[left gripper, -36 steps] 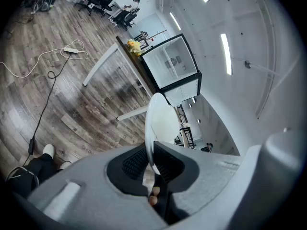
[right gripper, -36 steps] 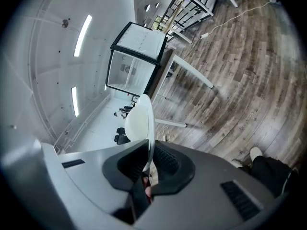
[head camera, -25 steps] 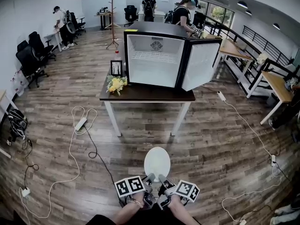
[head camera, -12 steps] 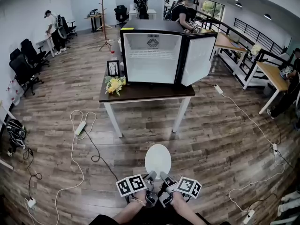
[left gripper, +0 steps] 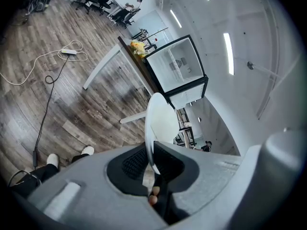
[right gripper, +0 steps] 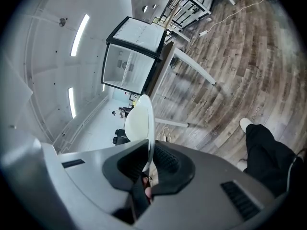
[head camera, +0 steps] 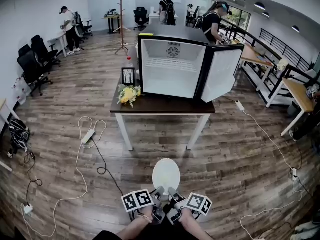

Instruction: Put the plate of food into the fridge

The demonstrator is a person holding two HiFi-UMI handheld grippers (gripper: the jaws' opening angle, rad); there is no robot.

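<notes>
**Plate** (head camera: 166,175): white, held out over the floor (head camera: 75,99), well short of the bench (head camera: 160,106). No food can be made out on it.

**Left claw** (head camera: 159,190): clenched on the plate's near rim.

**Right claw** (head camera: 172,190): clenched on the same rim, just beside the left.

**Fridge** (head camera: 172,69): stands on the bench with its door (head camera: 221,74) swung open to the right. The inside is white and its shelf (head camera: 171,64) looks bare.

**Also on the bench:** flowers (head camera: 128,94) and a picture frame (head camera: 128,76), left of the fridge.

**Step in hand:** carrying, judged about midway.

**Next move calls for:** closing the gap to the bench, both claws travelling as one with the plate level, then lifting to shelf height and sliding in clear of the door.
</notes>
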